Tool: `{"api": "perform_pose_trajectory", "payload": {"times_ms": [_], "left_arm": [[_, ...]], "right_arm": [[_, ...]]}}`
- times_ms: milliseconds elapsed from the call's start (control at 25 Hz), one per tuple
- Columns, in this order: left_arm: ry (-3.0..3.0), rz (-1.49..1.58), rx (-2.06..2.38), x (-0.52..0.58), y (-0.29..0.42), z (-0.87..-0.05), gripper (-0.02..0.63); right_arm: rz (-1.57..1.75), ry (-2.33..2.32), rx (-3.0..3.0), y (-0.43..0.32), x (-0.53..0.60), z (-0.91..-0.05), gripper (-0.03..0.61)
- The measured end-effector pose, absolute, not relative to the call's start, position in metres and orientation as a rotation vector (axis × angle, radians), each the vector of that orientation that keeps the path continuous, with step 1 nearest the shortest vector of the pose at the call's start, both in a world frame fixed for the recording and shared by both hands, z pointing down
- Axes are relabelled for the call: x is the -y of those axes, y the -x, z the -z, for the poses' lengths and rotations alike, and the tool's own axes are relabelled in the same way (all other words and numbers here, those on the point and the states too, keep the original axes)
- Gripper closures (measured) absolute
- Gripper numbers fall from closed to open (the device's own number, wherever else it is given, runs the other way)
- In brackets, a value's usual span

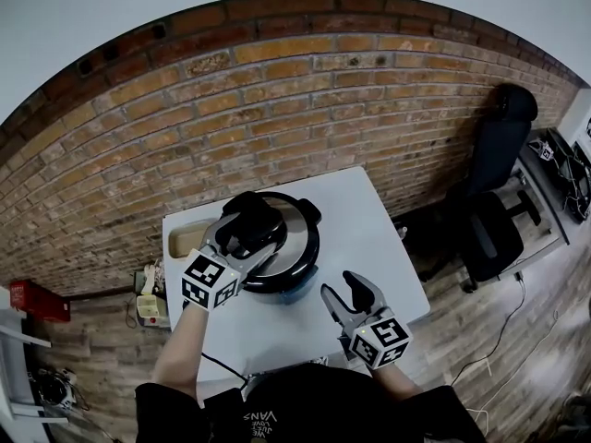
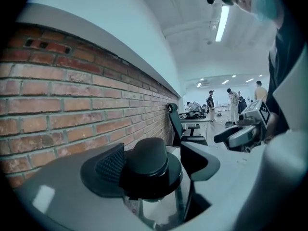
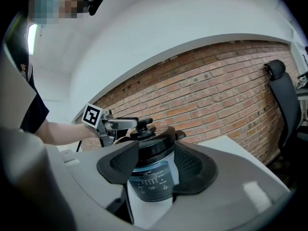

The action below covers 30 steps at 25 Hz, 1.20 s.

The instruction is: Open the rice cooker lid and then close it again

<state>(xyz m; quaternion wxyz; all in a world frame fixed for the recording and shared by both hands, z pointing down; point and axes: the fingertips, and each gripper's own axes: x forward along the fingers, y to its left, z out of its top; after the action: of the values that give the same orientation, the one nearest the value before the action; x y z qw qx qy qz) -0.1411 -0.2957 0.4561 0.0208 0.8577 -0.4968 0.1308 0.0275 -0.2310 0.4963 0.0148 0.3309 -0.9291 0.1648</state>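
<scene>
Your left gripper [image 1: 238, 224] reaches over the rice cooker [image 1: 297, 264], which stands toward the back left of the white table [image 1: 379, 224], close to the brick wall [image 1: 277, 109]. Its jaws are spread wide, one on each side of the black knob [image 2: 150, 160] on the lid [image 1: 300, 221]. The left pad lies close beside the knob and the right one stands clear, so nothing is pinched. I judge this placement suits a grip on the knob, the lid's only handle. The lid itself lies flat on the pot. Your right gripper [image 1: 343, 292] hovers in front of the cooker and apart from it, jaws spread and empty, probably kept ready to steady the body. Only the head view shows that gap. Only the left gripper view shows the knob between the jaws. Only the right gripper view shows the printed panel [image 3: 150, 179] on the cooker's front.
</scene>
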Motion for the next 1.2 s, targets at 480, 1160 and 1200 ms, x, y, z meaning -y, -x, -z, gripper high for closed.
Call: {"api": "perform_pose_trajectory", "payload": {"times_ms": [480, 1160, 1200], "left_arm": [[-2.633, -0.590, 1.322, 0.320, 0.131, -0.470, 0.273], [-2.693, -0.779, 1.199, 0.320, 0.130, -0.480, 0.327], [-2.705, -0.787, 1.174, 0.320, 0.130, -0.480, 0.326]], "right_arm": [[-0.537, -1.081, 2.901, -0.043, 0.240, -0.497, 0.357], [-0.591, -1.230, 2.822, -0.054, 0.225, -0.505, 0.359], [-0.593, -1.243, 2.817, -0.055, 0.223, -0.504, 0.359]]}}
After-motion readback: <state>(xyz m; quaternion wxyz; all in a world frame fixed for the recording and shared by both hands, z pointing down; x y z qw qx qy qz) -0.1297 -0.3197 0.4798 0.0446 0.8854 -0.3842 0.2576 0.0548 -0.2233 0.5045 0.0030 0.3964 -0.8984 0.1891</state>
